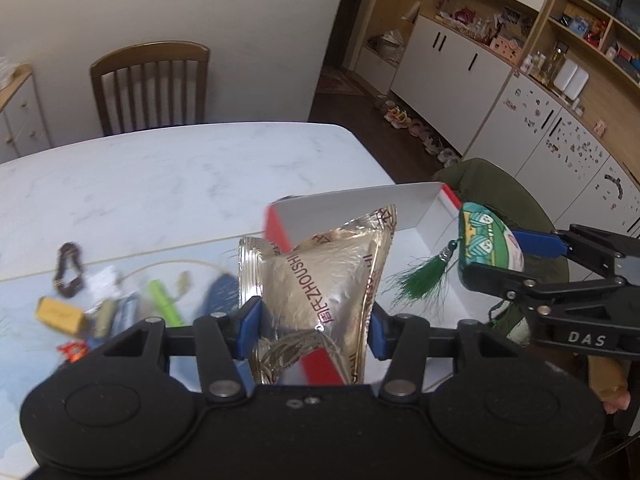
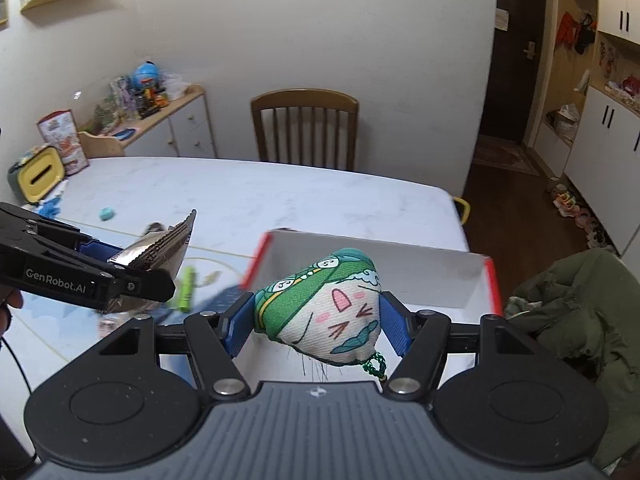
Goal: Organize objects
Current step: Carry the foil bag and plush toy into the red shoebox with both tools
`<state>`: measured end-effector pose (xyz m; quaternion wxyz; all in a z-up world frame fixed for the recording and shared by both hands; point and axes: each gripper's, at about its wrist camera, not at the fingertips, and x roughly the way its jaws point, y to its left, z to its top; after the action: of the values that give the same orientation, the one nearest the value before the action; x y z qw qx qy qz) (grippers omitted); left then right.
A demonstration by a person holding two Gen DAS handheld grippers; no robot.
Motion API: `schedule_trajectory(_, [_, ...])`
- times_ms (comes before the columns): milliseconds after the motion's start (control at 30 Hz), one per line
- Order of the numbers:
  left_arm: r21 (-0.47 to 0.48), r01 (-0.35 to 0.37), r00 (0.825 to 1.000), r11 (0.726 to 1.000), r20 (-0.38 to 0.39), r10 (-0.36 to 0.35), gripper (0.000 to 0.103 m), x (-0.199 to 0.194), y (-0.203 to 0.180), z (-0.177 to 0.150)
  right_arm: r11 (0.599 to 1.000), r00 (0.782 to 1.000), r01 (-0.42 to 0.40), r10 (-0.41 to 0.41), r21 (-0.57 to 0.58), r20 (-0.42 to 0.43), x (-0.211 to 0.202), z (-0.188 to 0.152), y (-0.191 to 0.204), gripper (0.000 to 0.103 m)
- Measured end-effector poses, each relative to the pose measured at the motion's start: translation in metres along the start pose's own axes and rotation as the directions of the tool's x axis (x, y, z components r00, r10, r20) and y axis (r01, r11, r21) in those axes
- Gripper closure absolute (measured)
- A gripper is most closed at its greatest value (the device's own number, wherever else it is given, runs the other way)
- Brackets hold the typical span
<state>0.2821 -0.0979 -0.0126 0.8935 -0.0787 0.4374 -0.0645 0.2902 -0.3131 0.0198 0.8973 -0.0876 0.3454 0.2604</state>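
My left gripper (image 1: 314, 326) is shut on a silver foil packet (image 1: 320, 280) with red lettering, held up above the near-left corner of a red-sided box with a white inside (image 1: 360, 210). My right gripper (image 2: 320, 320) is shut on a green and white stuffed toy with a cartoon face (image 2: 332, 312), hanging over the box (image 2: 400, 276). In the left wrist view the same toy (image 1: 486, 242) shows at right with its green tassel (image 1: 420, 280) dangling. The left gripper with the packet (image 2: 160, 254) appears at left in the right wrist view.
Small items lie blurred on a light blue mat (image 1: 24, 292) left of the box: a green tube (image 1: 162, 300), a yellow packet (image 1: 60, 314), a dark bracelet (image 1: 68, 270). A wooden chair (image 2: 304, 132) stands behind the white table (image 2: 260, 196). A green jacket (image 2: 576, 304) lies at right.
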Motion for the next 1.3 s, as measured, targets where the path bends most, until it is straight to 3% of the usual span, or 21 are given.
schedule_trajectory(333, [0.053, -0.021, 0.999, 0.998, -0.025, 0.022, 0.052, 0.062, -0.055, 0.035, 1.0, 0.999, 0.008, -0.008, -0.007, -0.041, 0.035, -0.003, -0.06, 0.037])
schedule_trajectory(633, [0.1, -0.114, 0.99, 0.988, -0.076, 0.122, 0.053, 0.126, -0.069, 0.036, 0.997, 0.996, -0.029, 0.024, -0.067, -0.083, 0.08, -0.015, -0.074, 0.037])
schedule_trajectory(1033, [0.153, -0.167, 0.956, 0.974, -0.218, 0.198, 0.053, 0.187, -0.064, 0.027, 0.988, 0.977, -0.07, 0.039, -0.14, -0.21, 0.138, -0.03, -0.077, 0.036])
schedule_trajectory(1300, [0.165, -0.176, 0.931, 0.97, -0.291, 0.219, 0.053, 0.209, -0.059, 0.022, 0.978, 0.943, -0.141, 0.086, -0.153, -0.322, 0.162, -0.03, -0.079, 0.035])
